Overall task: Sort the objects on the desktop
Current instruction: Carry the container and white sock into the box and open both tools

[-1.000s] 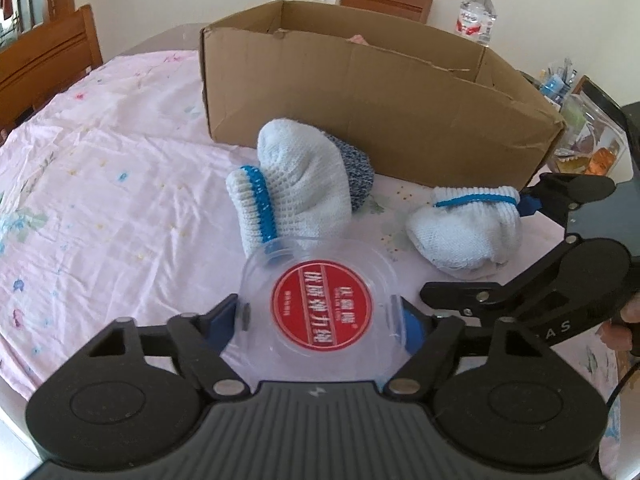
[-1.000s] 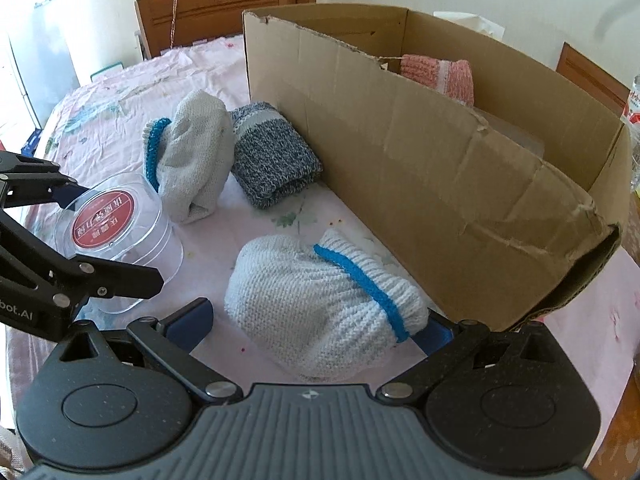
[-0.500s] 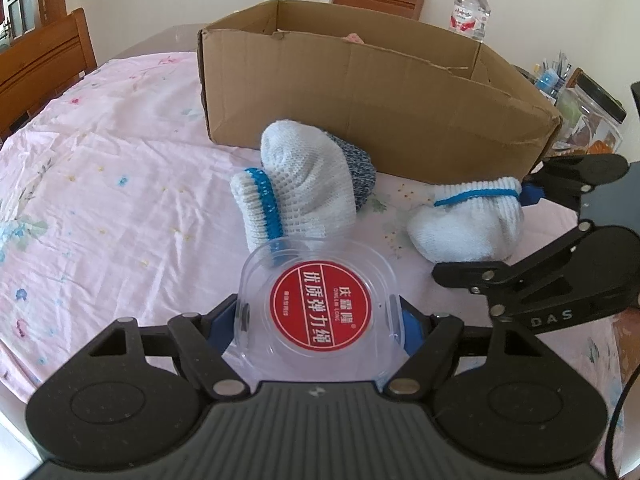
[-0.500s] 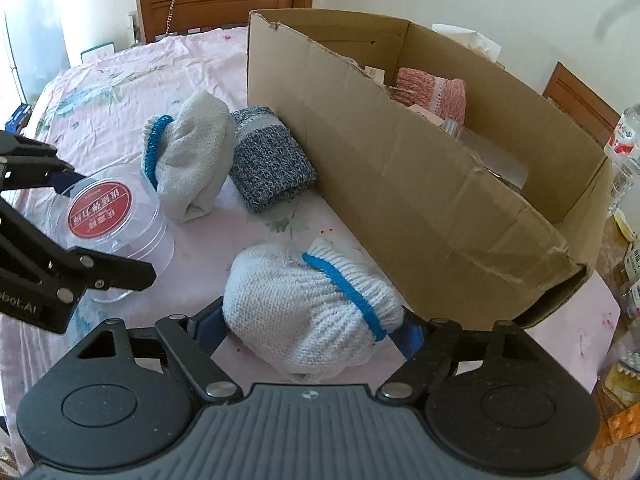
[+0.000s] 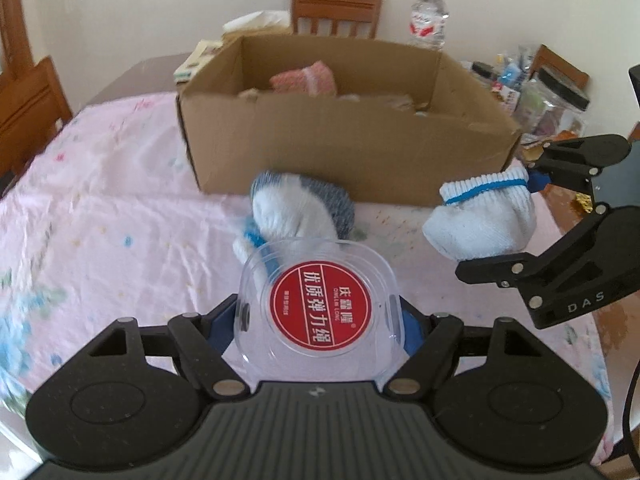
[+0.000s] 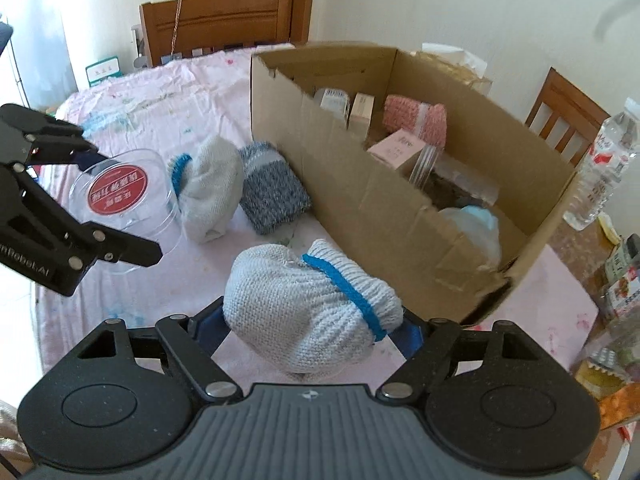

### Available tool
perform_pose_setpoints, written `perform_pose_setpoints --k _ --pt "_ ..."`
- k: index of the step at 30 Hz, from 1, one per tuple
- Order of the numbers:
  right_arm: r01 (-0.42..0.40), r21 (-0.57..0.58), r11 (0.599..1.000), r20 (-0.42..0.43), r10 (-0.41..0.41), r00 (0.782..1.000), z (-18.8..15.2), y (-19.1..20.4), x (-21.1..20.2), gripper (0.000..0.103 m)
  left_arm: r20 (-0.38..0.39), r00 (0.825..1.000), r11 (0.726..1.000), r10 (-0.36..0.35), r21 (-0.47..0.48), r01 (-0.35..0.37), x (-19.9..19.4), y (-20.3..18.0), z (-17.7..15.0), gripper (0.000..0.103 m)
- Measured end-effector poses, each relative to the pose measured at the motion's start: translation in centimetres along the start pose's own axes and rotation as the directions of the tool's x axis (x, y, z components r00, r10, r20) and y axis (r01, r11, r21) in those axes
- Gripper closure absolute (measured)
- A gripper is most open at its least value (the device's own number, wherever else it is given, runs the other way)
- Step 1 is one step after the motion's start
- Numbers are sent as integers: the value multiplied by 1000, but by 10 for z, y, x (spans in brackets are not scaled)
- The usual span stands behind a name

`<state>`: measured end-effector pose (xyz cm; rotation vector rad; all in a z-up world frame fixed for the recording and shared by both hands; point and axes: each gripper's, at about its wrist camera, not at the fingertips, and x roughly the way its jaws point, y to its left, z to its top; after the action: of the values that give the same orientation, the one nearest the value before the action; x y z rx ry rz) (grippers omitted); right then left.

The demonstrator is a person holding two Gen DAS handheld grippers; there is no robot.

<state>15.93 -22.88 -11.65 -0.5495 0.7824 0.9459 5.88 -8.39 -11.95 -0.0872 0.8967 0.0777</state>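
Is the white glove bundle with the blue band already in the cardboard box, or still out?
Out. The right tongs grip the glove bundle above the tablecloth, outside the cardboard box's near wall.

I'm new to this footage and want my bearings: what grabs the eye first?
Both grippers are loaded: the left gripper clamps a clear plastic case with a round red label, and the right gripper clamps a white knitted glove bundle with a blue band. Behind them stands a big open cardboard box, already partly filled.

Clear plastic container with round red label held aloft, white knit sock bundle with blue band lifted near open brown cardboard box
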Motion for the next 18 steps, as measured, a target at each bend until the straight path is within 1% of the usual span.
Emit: perform_pose_setpoints --k 7,10,14,18 --pt "32 31 999 40 -33 999 13 -2 -33 18 32 998 996 -56 68 53 -23 -1 29 25" --pt "64 50 997 60 -67 996 19 -3 -47 18 53 995 991 -87 103 82 -30 -1 42 25" --pt "106 103 989 85 -115 990 29 -6 -64 18 73 989 979 -127 167 114 -35 -1 62 25" --pt "150 135 980 101 -164 981 39 -9 -75 18 88 982 968 -168 205 147 -36 1 83 25"
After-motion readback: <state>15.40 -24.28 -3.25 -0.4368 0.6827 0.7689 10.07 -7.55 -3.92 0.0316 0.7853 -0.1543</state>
